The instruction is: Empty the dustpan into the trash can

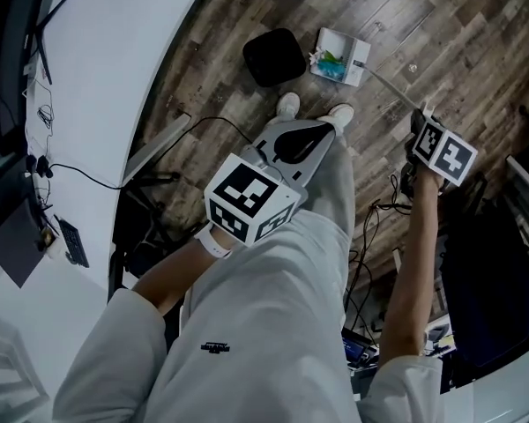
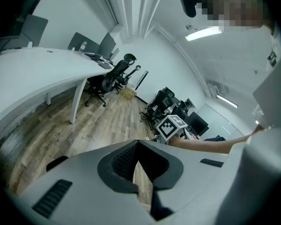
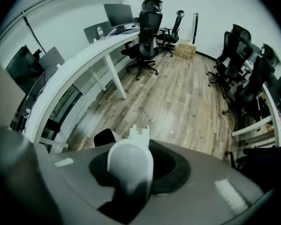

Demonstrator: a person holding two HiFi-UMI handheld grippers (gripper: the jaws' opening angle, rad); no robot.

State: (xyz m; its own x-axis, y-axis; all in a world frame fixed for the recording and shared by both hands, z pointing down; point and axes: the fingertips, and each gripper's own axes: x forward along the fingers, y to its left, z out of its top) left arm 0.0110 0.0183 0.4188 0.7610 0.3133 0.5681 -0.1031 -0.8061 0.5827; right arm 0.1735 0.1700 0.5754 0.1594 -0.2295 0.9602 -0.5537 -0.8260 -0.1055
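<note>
**Floor** (image 1: pixel 458 25): wood planks, and everything listed below is on or over it.

**Trash can** (image 1: pixel 273 56): black, rounded-square, open at the top. It stands far from the person, just left of the dustpan.

**Dustpan** (image 1: pixel 339 57): white box-shaped pan on a long thin shaft, far beyond the feet. Whether it rests on the floor or hangs just clear cannot be told. It is probably light, stiff plastic that would swing on its shaft, so it should be tipped slowly.

**Handle** (image 3: pixel 130 165): white, rounded and smooth, likely slippery. The thick top end is the sound place to hold, and a second hold lower on the shaft would steady the pour.

**Right gripper** (image 1: pixel 421 129): clamped round the top of the handle and pointing steeply down.

**Left gripper** (image 2: pixel 138 144): jaws pressed together with nothing in them, near the legs.

**Scraps** (image 1: pixel 332 58): green, loose, lying in the pan. What they are cannot be made out.

**Obscured:** The shaft shows only as a faint line in the head view. In the right gripper view the pan is hidden behind the handle. A dark shape left of the handle in that view may be the trash can, but this is uncertain.
</note>
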